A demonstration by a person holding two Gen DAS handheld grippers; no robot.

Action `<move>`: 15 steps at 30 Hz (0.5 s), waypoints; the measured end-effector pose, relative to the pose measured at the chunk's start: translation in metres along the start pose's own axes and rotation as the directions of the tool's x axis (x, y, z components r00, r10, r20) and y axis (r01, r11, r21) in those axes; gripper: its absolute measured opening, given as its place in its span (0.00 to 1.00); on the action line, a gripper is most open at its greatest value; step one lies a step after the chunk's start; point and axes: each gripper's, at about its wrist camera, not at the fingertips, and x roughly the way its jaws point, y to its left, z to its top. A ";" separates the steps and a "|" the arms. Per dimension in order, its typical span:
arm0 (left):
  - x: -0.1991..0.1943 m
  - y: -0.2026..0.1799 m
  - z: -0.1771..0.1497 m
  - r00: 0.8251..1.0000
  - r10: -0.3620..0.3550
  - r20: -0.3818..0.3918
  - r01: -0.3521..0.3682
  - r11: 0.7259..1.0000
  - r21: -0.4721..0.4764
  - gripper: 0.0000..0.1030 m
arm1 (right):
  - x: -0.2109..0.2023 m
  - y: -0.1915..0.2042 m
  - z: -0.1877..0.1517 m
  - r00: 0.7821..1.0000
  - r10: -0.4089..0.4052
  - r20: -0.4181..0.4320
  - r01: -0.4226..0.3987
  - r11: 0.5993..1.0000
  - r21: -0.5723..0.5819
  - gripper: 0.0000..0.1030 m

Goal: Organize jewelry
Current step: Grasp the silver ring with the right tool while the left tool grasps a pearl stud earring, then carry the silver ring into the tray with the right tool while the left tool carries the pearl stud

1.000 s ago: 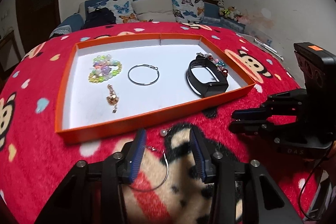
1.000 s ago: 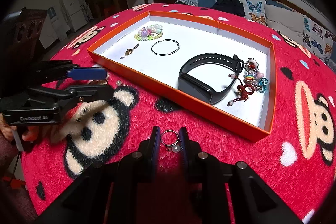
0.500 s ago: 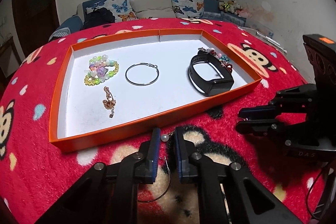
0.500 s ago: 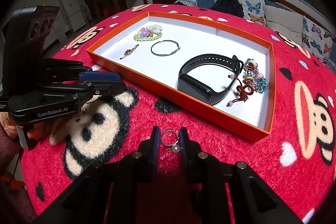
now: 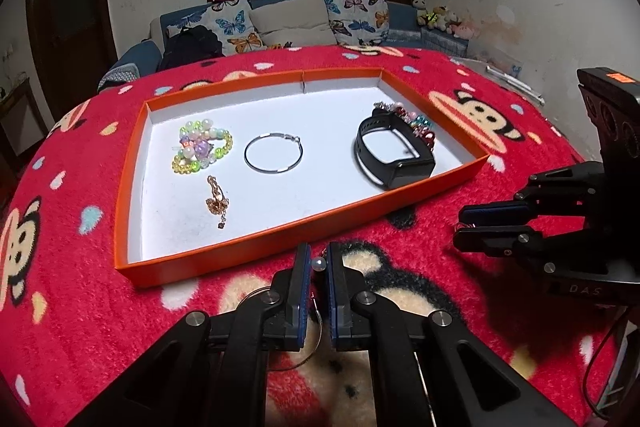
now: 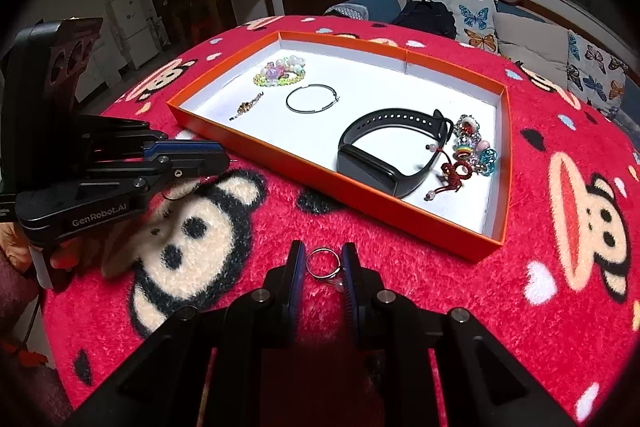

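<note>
An orange tray with a white floor holds a beaded bracelet, a silver hoop, a gold charm, a black band and a bead cluster. My left gripper is shut on a hoop earring with a pearl, just in front of the tray's near wall. My right gripper is shut on a silver ring above the red cloth. The tray also shows in the right wrist view.
The round table wears a red monkey-print cloth. A sofa with butterfly cushions stands behind it. My right gripper shows at the right of the left wrist view; my left gripper shows at the left of the right wrist view.
My left gripper closed on the pearl hoop earring and lifted it off the cloth toward the tray. The right gripper stayed shut on the ring.
</note>
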 end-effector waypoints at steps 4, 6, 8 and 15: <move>-0.013 0.001 0.005 1.000 -0.017 0.021 0.018 1.000 -0.015 0.07 | -0.007 0.003 0.003 1.000 -0.002 0.020 0.002 1.000 -0.002 0.20; -0.020 0.003 0.007 0.999 -0.021 0.034 0.021 1.000 -0.019 0.07 | -0.011 0.004 0.005 0.999 -0.005 0.032 0.005 1.000 -0.003 0.20; -0.027 0.004 0.010 0.999 -0.019 0.046 0.020 1.000 -0.022 0.07 | -0.015 0.005 0.008 0.999 -0.005 0.047 0.005 1.000 -0.001 0.20; -0.041 0.011 0.028 0.996 -0.016 0.085 0.019 0.999 -0.030 0.07 | -0.025 0.001 0.023 0.995 -0.017 0.096 0.016 1.000 0.015 0.20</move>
